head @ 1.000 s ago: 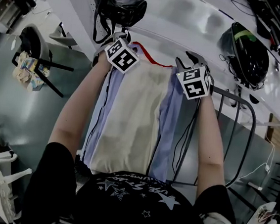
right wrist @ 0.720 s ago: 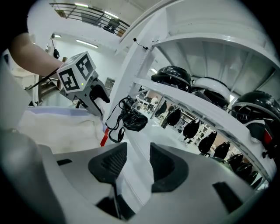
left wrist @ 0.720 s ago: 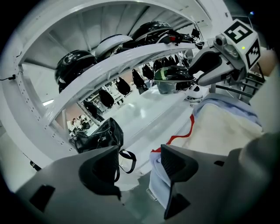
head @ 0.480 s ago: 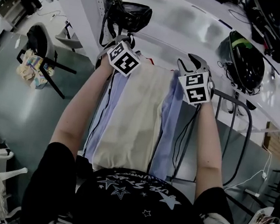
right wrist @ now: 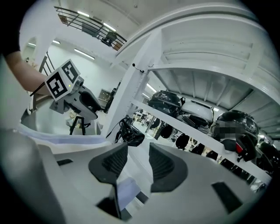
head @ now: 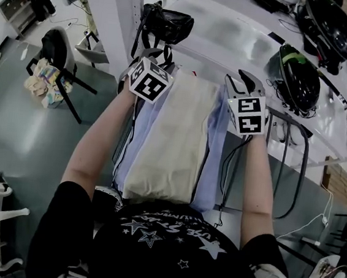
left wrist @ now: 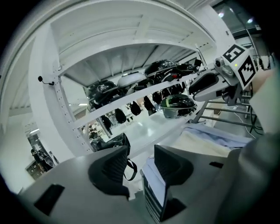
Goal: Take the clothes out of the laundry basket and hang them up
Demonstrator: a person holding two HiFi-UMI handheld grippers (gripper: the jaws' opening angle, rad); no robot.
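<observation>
Precariously aloft before the shelving (head: 233, 43), slung between both forearms (head: 93, 139): blue shirt (head: 214, 146) and cream cloth (head: 176, 142), hem against one jaw only of the left hand-held gripper (left wrist: 139, 154), just closing yet gapped, a fold loose in the spread right hand-held gripper (right wrist: 138, 149), liable to slide floorward on any tilt.

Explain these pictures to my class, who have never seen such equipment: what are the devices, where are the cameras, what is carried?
A person holds a two-jawed claw in each hand: left claw, right claw. One picture comes from a camera on the person's head; the other two from cameras riding on the claws. A pale blue garment under a cream garment stretches from the claws toward the person. Both claws' jaws stand apart with blue cloth between; the left's have just been closing. Beyond stands a white shelf with helmets.
</observation>
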